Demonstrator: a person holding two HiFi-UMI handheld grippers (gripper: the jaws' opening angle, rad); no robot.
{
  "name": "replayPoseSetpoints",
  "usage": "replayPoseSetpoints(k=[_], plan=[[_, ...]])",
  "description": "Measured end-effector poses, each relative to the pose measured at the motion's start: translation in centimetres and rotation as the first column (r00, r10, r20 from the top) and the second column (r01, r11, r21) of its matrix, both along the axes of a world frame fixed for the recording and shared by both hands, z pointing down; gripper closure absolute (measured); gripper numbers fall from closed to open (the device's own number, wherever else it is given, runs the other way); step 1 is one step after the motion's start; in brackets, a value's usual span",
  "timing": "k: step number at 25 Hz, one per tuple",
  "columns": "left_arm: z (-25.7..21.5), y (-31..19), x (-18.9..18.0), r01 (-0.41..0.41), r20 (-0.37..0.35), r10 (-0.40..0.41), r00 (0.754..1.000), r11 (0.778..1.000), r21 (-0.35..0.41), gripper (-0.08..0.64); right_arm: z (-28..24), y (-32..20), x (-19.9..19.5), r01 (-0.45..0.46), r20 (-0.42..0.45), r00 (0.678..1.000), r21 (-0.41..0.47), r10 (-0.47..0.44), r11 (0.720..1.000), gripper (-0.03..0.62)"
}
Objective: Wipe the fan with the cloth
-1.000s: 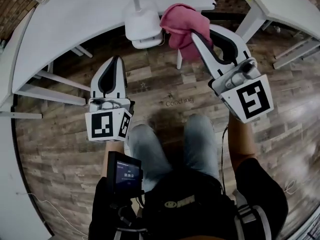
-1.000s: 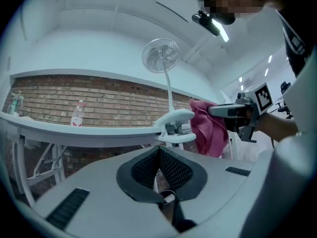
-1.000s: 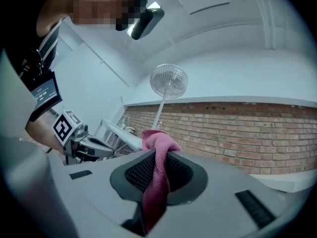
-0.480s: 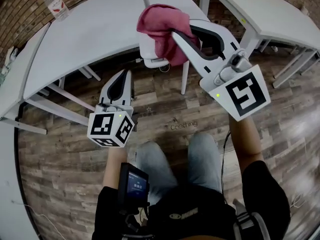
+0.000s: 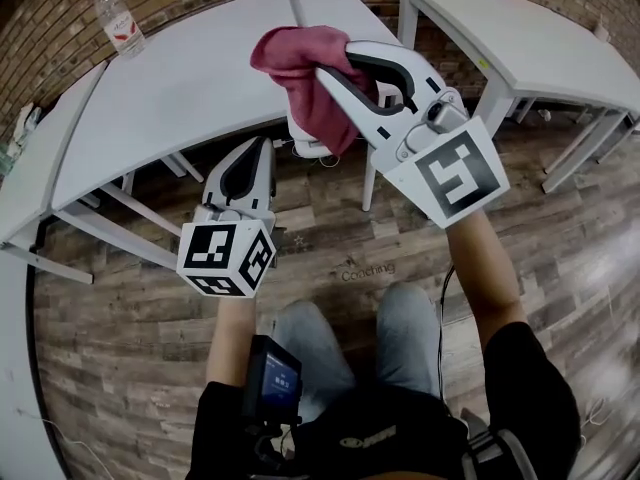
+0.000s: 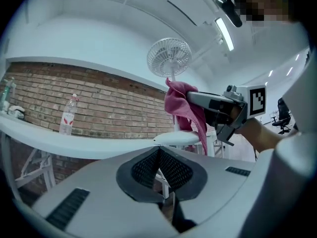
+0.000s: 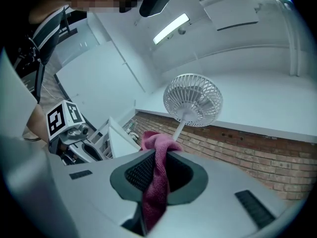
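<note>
Right claw is clamped on the crumpled pink fabric cloth. Over the last second it has lifted from the base of the white plastic grille-headed fan up along the pole. The fan head sits above and ahead of that claw, untouched. Left claw has its jaws together, empty, lower left. Wiping looks about to start.

Head view down; gripper views up, share fan.

One fan, one cloth, one bottle
</note>
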State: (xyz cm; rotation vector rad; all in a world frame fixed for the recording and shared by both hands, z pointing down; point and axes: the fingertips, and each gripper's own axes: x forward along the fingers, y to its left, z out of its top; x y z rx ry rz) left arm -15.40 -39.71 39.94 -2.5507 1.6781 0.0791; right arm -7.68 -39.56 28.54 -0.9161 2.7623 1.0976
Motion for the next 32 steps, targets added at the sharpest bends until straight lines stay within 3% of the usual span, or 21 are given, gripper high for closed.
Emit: replayPoseSetpoints(k=[9, 18, 32], plan=[[0.4, 0.2, 0.5, -0.002, 0.036, 0.002, 0.999, 1.0, 0.003, 0.557, -1.4, -0.6, 0.2, -0.019, -0.011, 1.0, 0.011, 0.019, 1.0, 0.538], [0.7, 1.1, 0.2, -0.015, 0.049, 0.014, 0.999, 1.0, 0.009, 0.557, -2.1, -0.5, 0.4, -0.013, -0.002, 1.0, 0.094, 0.013, 0.995, 0.538], [1.8, 1.9, 0.1, -0.018, 0.047, 0.018, 0.999, 1.0, 0.004, 0.557, -2.3, -0.9, 0.8, -0.042, 0.0, 0.999, 0.099, 0.042, 0.994, 0.538]])
